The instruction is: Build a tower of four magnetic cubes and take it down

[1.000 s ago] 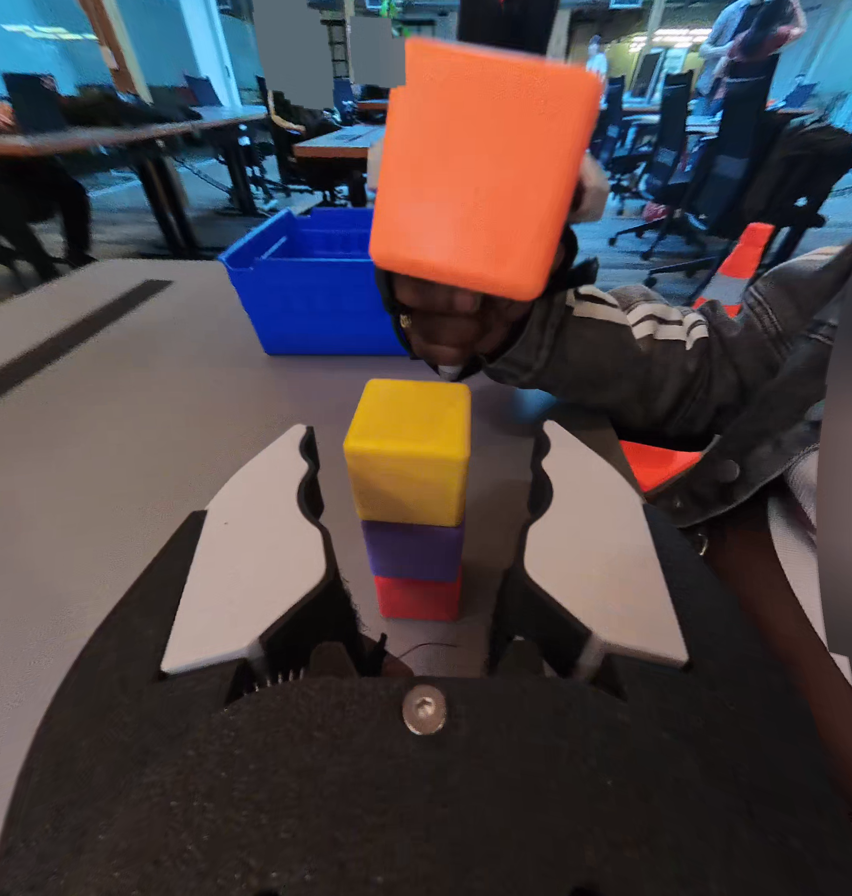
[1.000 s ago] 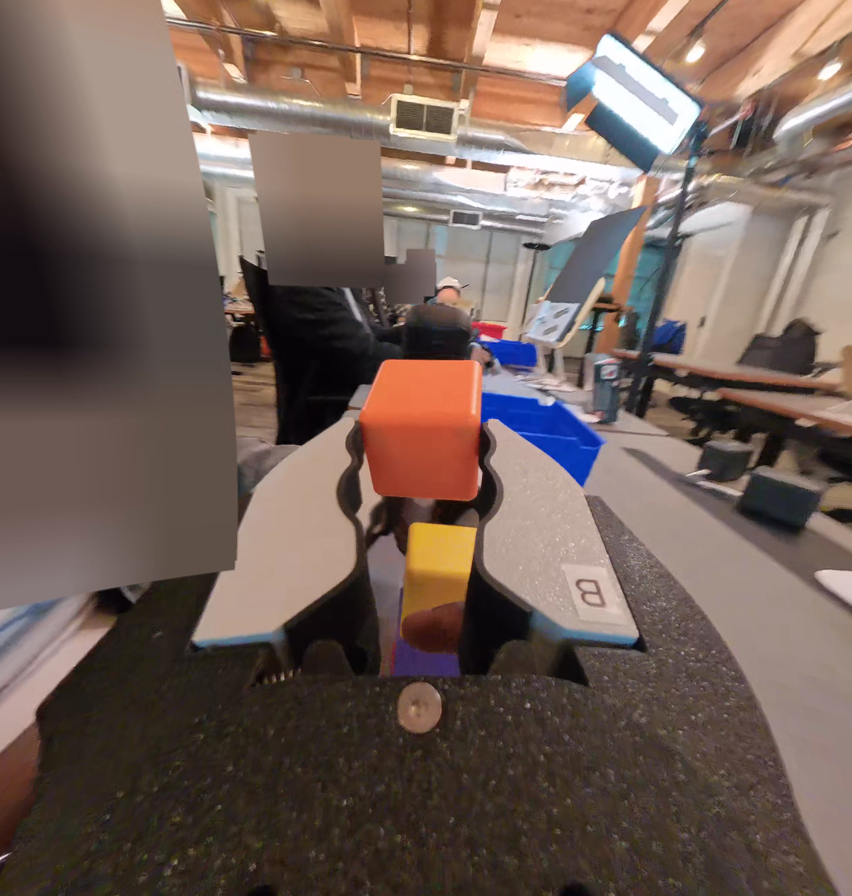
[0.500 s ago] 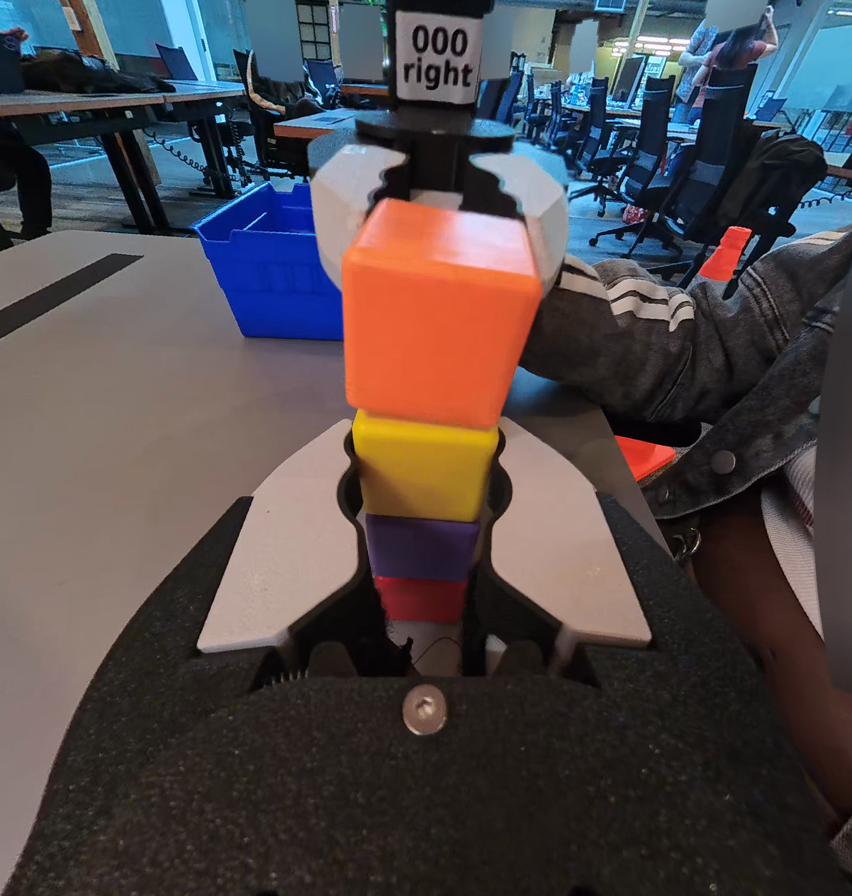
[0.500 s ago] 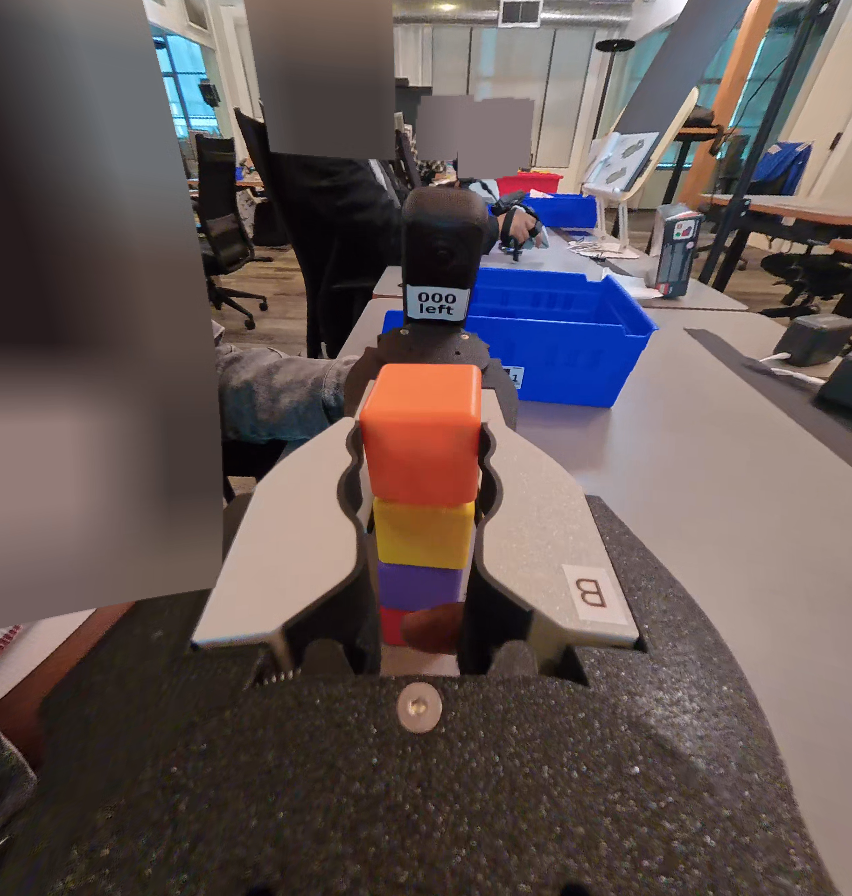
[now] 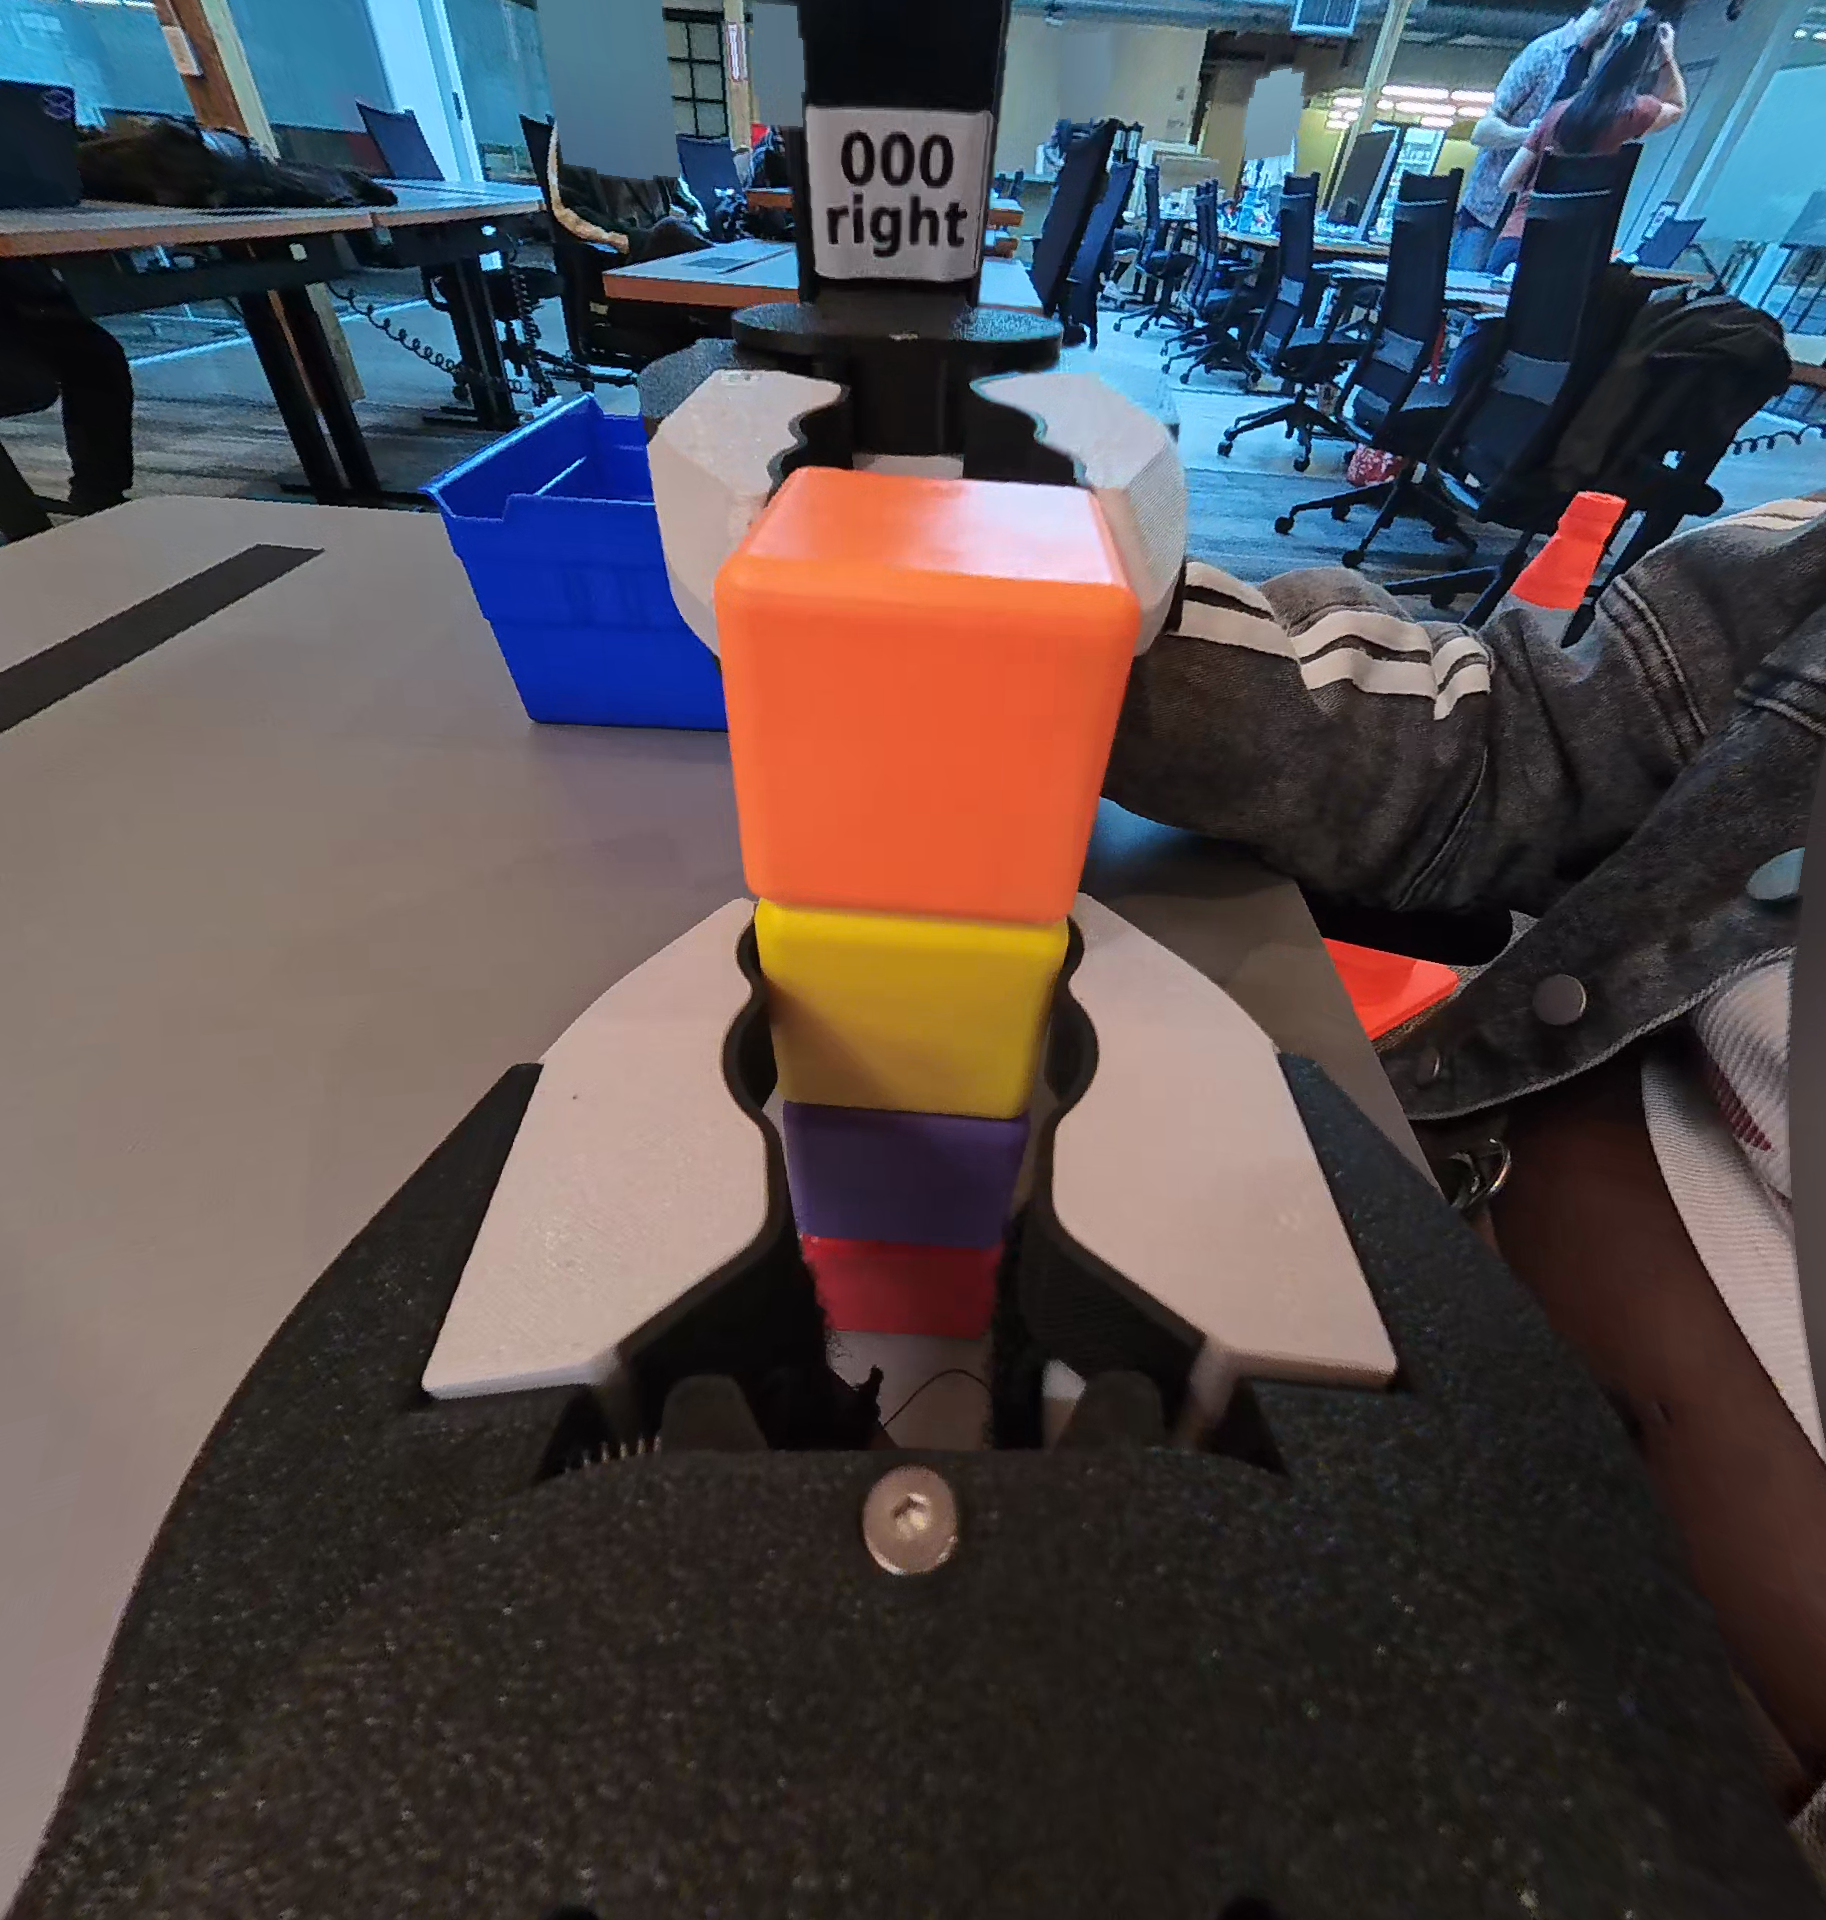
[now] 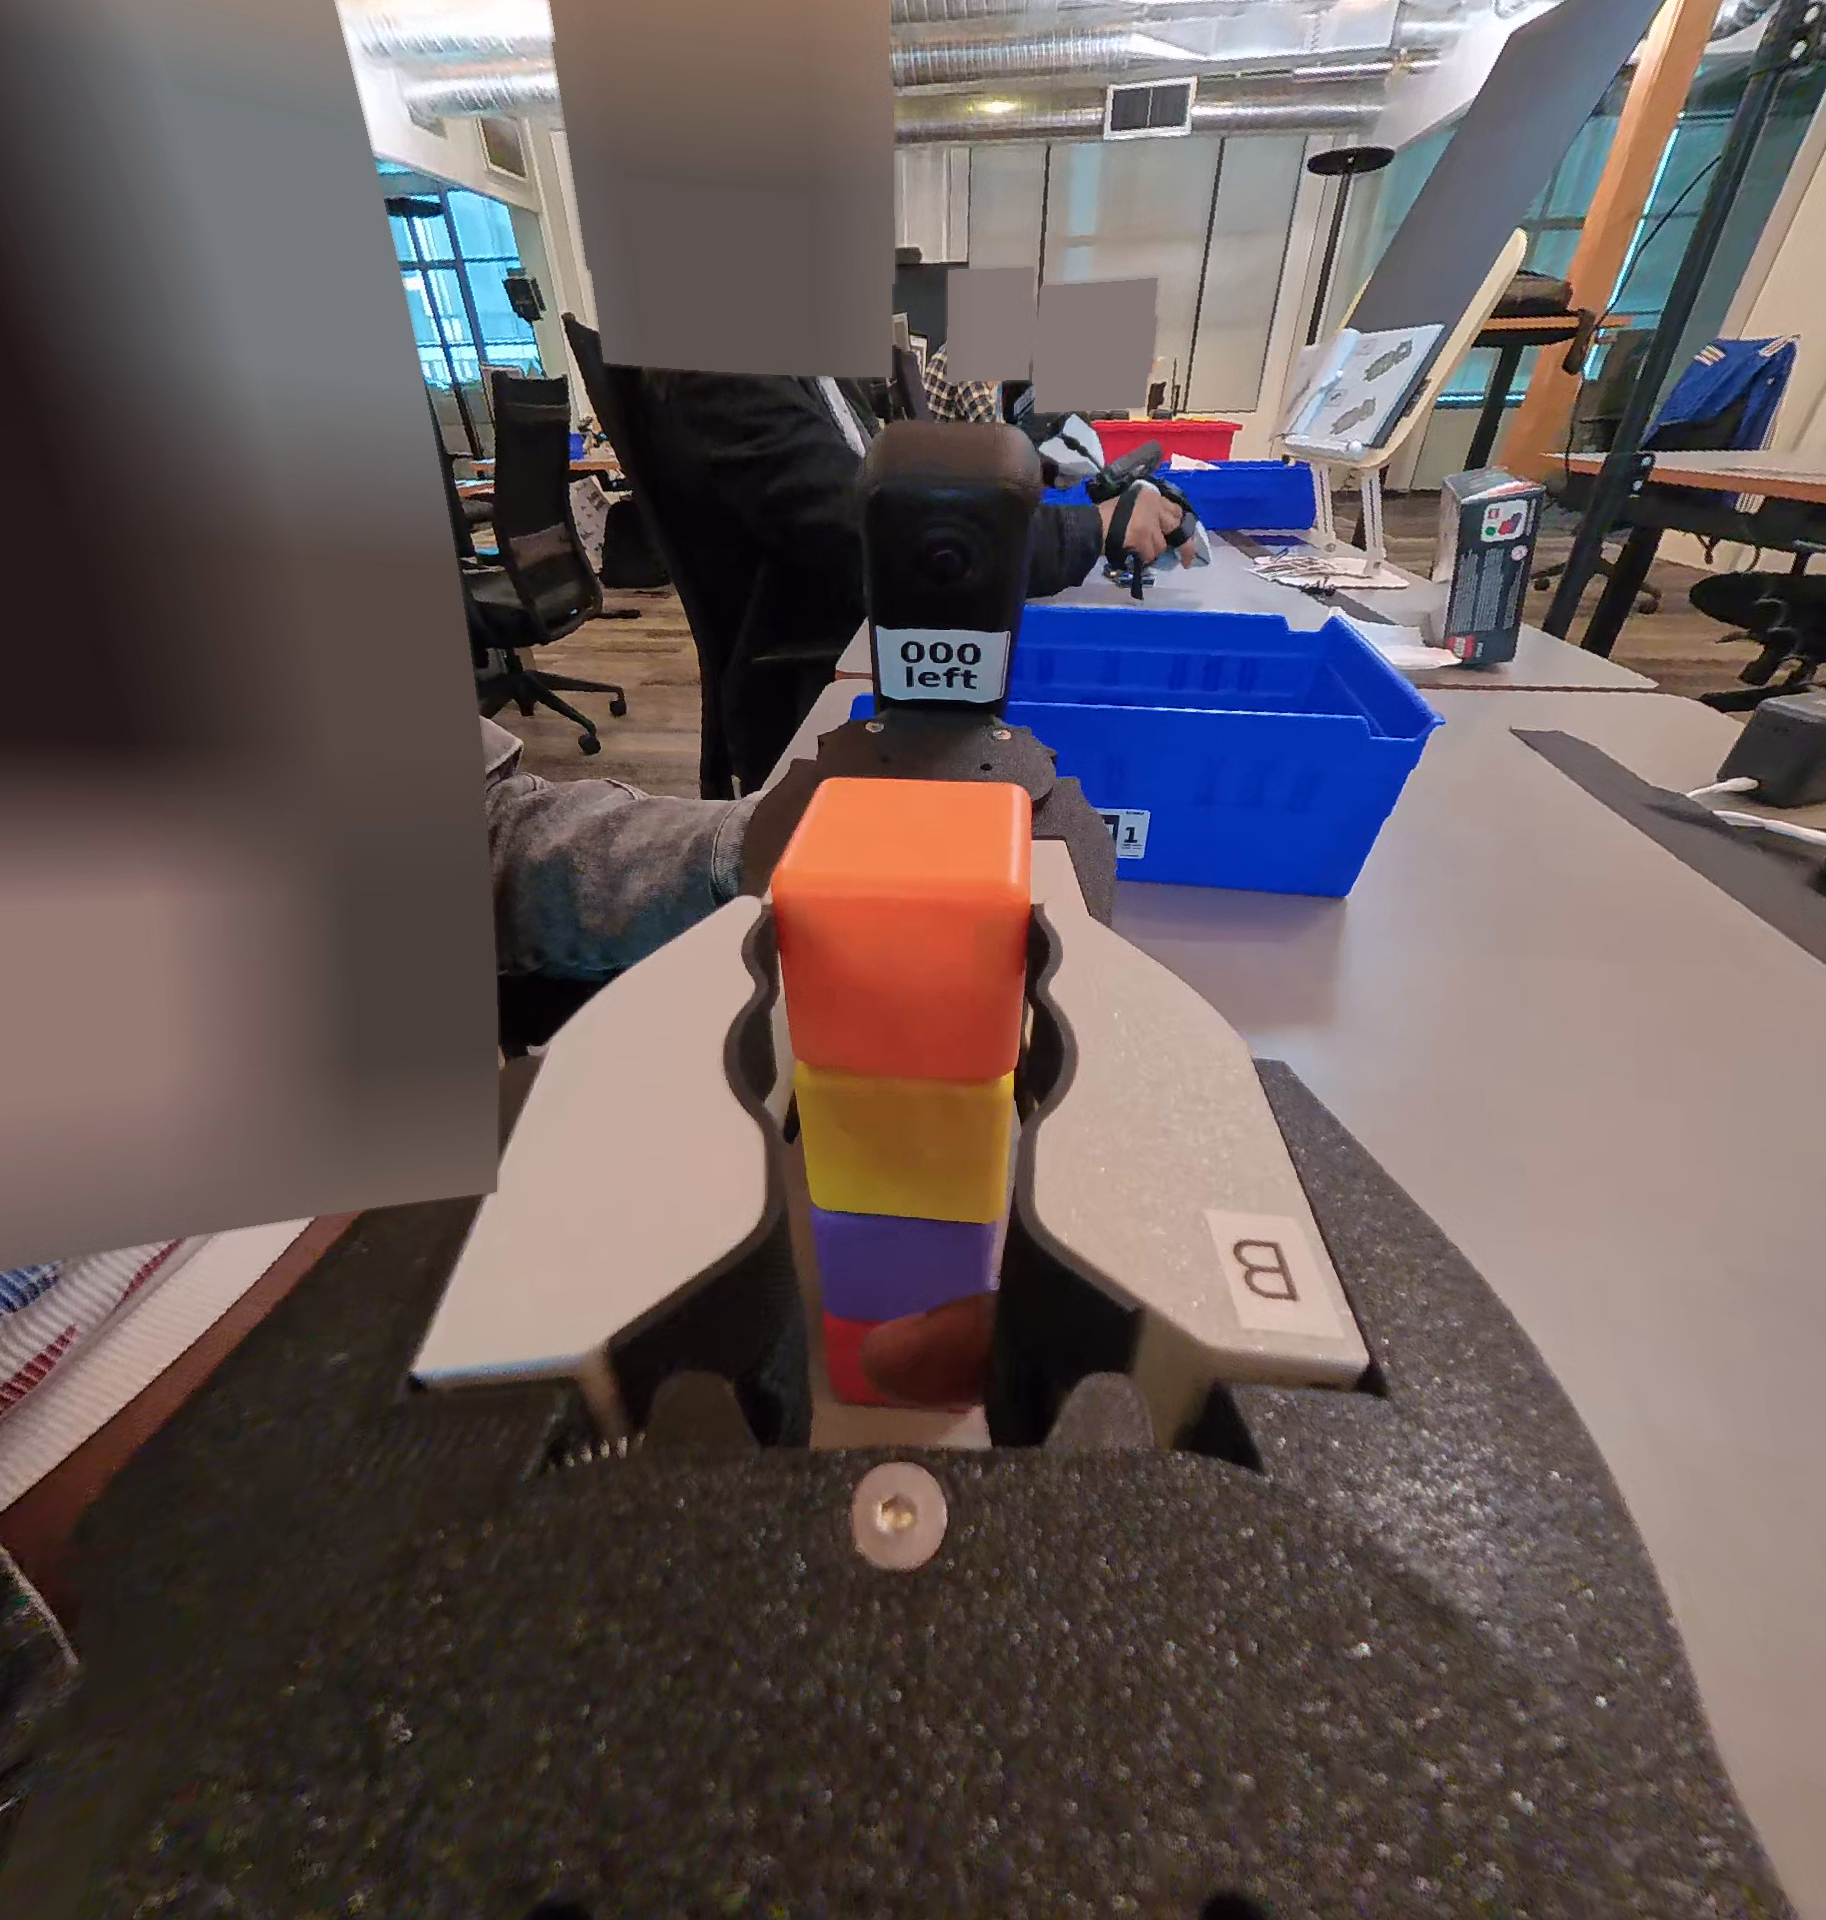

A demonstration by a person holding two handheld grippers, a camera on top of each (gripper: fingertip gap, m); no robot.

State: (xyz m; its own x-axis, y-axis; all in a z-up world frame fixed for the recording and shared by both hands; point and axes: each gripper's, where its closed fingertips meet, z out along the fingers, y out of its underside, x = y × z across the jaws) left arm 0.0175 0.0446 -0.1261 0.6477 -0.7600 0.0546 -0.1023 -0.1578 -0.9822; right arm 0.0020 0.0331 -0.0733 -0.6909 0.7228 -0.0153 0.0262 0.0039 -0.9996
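A tower of cubes stands on the grey table (image 5: 317, 935): red (image 5: 904, 1288) at the bottom, then purple (image 5: 904, 1179), then yellow (image 5: 907, 1013), with orange (image 5: 919, 717) on top. My left gripper (image 5: 911, 935) is shut on the yellow cube, a finger pressed on each side. My right gripper (image 6: 901, 935) is shut on the orange cube (image 6: 904, 935), which rests on the yellow cube (image 6: 904, 1138). The left wrist view shows the right gripper (image 5: 919, 540) facing it from behind the tower, its fingers around the orange cube's sides. Purple (image 6: 904, 1262) and red (image 6: 847, 1351) show below.
A blue bin (image 5: 576, 613) stands on the table behind the tower, also in the right wrist view (image 6: 1231, 769). The person's sleeved arm (image 5: 1408, 748) lies across the table's right side. A flat orange piece (image 5: 1387, 987) sits by the table's right edge. One gripper's finger ends stand about 5 cm off the other's.
The right gripper brought the orange cube down from above and set it on the yellow cube. The left gripper's fingers, open a second ago, closed on the yellow cube.
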